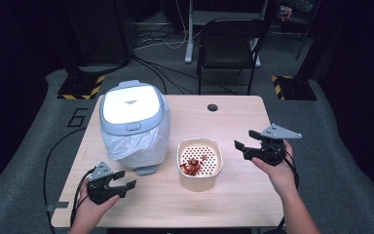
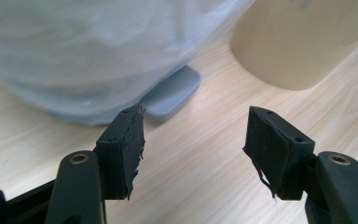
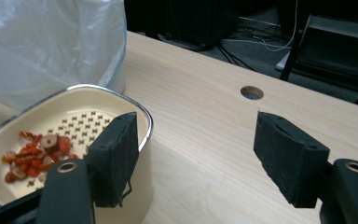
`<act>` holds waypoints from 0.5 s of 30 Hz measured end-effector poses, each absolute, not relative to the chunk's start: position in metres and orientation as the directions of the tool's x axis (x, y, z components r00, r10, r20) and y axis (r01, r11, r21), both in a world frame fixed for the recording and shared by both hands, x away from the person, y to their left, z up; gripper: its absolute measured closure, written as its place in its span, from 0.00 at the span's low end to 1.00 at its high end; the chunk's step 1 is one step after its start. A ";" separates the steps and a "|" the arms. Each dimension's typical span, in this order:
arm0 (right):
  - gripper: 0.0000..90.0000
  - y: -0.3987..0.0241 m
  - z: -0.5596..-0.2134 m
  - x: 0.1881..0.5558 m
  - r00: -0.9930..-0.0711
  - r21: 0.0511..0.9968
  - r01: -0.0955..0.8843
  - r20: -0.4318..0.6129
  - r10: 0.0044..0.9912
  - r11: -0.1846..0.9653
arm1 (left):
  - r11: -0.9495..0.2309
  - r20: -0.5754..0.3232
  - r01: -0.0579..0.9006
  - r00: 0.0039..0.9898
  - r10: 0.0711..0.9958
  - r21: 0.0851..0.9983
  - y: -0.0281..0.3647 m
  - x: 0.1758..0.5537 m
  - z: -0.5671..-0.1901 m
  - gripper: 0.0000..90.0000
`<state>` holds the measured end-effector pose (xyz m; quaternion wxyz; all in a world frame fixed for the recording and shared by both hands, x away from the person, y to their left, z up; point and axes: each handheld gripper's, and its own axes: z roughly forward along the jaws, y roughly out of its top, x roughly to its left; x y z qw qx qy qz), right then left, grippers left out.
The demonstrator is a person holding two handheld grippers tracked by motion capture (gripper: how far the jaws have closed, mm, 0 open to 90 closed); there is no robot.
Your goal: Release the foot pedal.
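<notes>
Cream strainer bowl of red bits awaits pickup: right tool nears, left tool by bin, both apart, empty.

The pale wood-grain bench looks smooth and matt. Ahead of the left tongs, a thin, crinkled translucent plastic bag drapes a glossy grey-and-white plastic bin. Left of the right tongs, the cream plastic strainer bowl carries a shiny metal-looking rim. The tongs' black pads look rough and frayed.
</notes>
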<state>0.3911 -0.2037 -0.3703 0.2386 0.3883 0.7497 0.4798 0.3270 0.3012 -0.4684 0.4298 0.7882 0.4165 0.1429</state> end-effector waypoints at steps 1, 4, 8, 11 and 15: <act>0.34 -0.205 -0.372 0.390 -0.582 0.904 0.356 0.015 0.813 0.238 | -0.275 -0.139 0.542 0.602 0.786 0.794 0.305 0.326 -0.470 0.42; 0.34 -0.207 -0.380 0.387 -0.569 0.898 0.371 0.017 0.822 0.238 | -0.243 -0.147 0.556 0.565 0.812 0.795 0.315 0.325 -0.473 0.41; 0.33 -0.210 -0.393 0.385 -0.556 0.892 0.389 0.026 0.831 0.233 | -0.223 -0.132 0.557 0.526 0.840 0.800 0.327 0.329 -0.478 0.40; 0.34 -0.212 -0.405 0.386 -0.541 0.881 0.414 0.035 0.840 0.230 | -0.197 -0.132 0.570 0.484 0.865 0.798 0.335 0.335 -0.484 0.38; 0.34 -0.216 -0.422 0.388 -0.521 0.869 0.451 0.070 0.851 0.205 | -0.174 -0.130 0.584 0.442 0.888 0.793 0.343 0.344 -0.487 0.37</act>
